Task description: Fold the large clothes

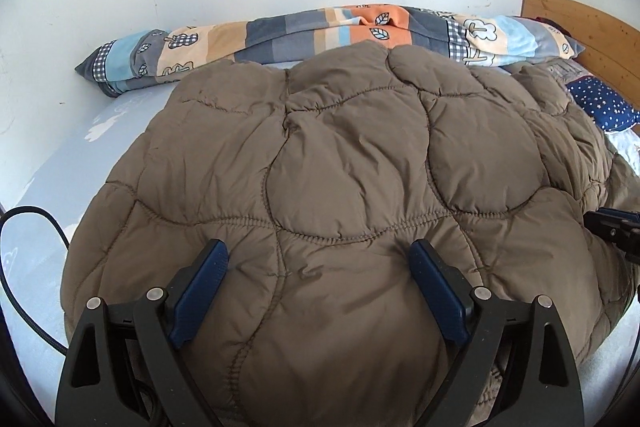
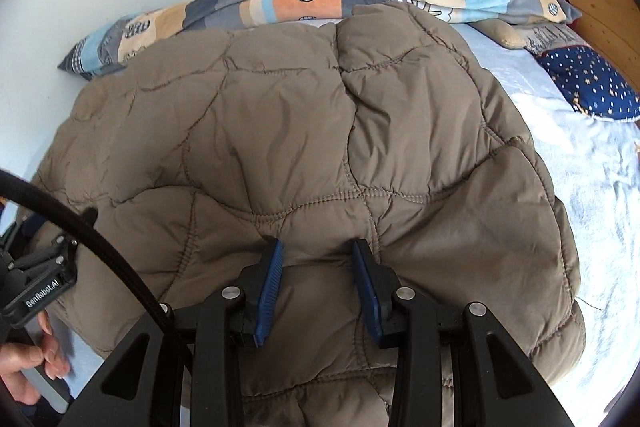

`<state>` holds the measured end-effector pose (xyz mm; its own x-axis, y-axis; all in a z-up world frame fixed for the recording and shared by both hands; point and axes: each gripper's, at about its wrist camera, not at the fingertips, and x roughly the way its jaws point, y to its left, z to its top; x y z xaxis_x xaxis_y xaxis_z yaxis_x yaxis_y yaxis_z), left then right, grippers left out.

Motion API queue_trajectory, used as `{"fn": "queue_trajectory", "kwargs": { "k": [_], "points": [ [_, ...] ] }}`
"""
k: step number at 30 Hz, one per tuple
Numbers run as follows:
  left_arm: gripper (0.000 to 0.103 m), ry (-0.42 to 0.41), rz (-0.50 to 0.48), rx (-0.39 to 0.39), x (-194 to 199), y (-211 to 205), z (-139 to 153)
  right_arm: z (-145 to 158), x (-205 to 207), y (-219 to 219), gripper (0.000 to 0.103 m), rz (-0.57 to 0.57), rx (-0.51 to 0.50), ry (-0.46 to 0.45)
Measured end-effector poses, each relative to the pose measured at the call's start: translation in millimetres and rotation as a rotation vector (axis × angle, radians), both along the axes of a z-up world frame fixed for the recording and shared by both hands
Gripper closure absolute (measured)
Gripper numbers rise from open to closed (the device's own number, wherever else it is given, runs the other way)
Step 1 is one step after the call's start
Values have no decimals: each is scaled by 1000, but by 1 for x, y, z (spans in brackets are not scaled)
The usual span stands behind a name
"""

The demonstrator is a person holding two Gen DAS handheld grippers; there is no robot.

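A large brown quilted puffer coat (image 1: pixel 340 167) lies spread and bulky on the bed; it also fills the right wrist view (image 2: pixel 300 147). My left gripper (image 1: pixel 318 251) is open, its blue pads (image 1: pixel 202 291) wide apart on either side of a puffed part of the coat's near edge. My right gripper (image 2: pixel 316 247) is partly open over the coat's near edge, with a fold of fabric between its blue pads (image 2: pixel 270 291). I cannot tell whether they pinch it. The left gripper's body (image 2: pixel 36 287) shows at the left edge.
The coat lies on a pale blue bed sheet (image 2: pixel 592 187). A rolled patchwork quilt (image 1: pixel 320 31) lies along the white wall behind it. A navy starred pillow (image 2: pixel 596 87) and a wooden headboard (image 1: pixel 588 27) are at the right. A black cable (image 1: pixel 28 267) runs at the left.
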<state>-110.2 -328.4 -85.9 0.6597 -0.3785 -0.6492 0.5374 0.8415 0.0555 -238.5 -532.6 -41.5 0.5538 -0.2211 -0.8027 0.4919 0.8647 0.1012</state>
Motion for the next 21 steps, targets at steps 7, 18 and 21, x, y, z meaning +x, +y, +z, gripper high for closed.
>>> {"fn": "queue_trajectory", "kwargs": {
  "k": [7,18,21],
  "points": [
    [11,-21,9,-63,6,5,33,33,-9,0,58,-19,-29,-113],
    [11,150,70,43,118,-20,45,56,45,-75,44,-150,-9,-129],
    [11,259,89,48,143,-21,30,43,55,-97,44,-187,7,-41]
  ]
}}
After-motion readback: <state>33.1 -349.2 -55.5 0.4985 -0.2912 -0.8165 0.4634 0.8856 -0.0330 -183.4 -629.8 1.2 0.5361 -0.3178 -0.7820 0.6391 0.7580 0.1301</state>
